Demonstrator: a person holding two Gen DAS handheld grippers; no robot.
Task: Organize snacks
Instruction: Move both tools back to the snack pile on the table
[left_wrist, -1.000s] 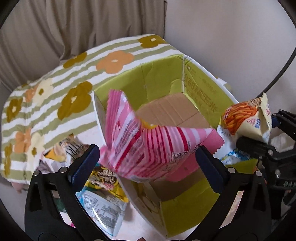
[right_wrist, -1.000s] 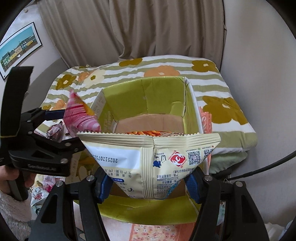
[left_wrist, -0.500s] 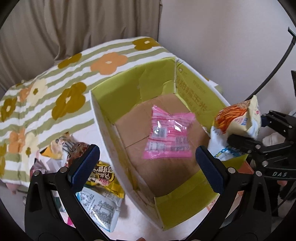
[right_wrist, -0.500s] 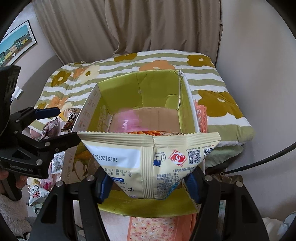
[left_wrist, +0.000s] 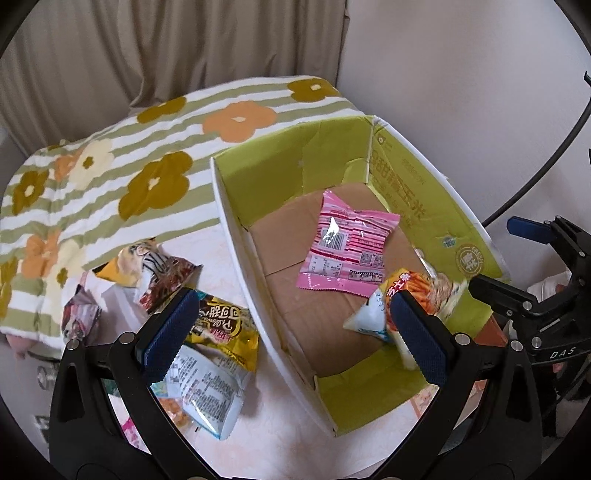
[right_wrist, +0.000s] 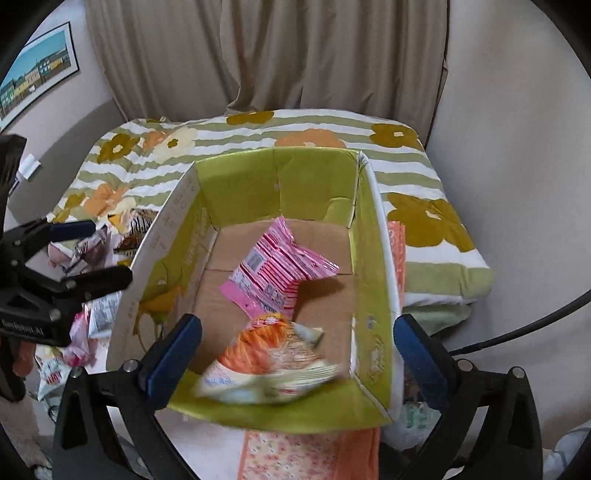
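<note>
Packets lie loose at the left of the left wrist view: a crumpled striped packet, a yellow foil packet and a pale printed packet overlapping it, on a pale surface beside the box; the right wrist view shows only fragments of this heap past the box's left wall. The left claw stands spread, nothing between its blue pads. The cardboard box, green-lined with a brown corrugated floor, holds two packets. The pink striped packet lies flat, barcode up, on the floor. The orange-and-cream packet is blurred in the right wrist view, just inside the near wall, between but clear of the pads of the right claw, whose jaws are opening. Only the right wrist view shows a framed picture on the wall; both show the flowered striped blanket and beige curtain.
</note>
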